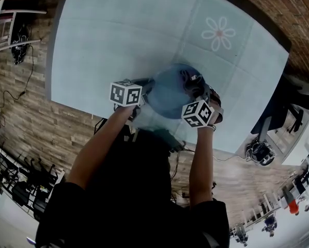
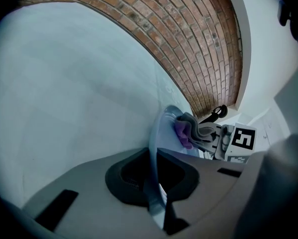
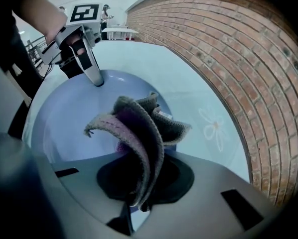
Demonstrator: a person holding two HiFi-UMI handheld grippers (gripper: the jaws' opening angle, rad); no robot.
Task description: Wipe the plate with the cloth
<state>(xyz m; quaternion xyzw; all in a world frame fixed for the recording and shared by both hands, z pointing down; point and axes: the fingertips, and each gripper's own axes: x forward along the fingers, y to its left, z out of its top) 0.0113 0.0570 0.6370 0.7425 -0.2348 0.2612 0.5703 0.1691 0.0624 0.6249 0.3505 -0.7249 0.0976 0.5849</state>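
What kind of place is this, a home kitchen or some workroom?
Probably a workroom or lab rather than a home: a table covered in pale blue stands on wood-look flooring beside a bare brick wall, with cables trailing over the floor.

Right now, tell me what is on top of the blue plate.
A bunched grey and purple cloth, clamped in the right gripper, is over the face of the plate. The left gripper pinches its rim. The patch under the cloth is hidden.
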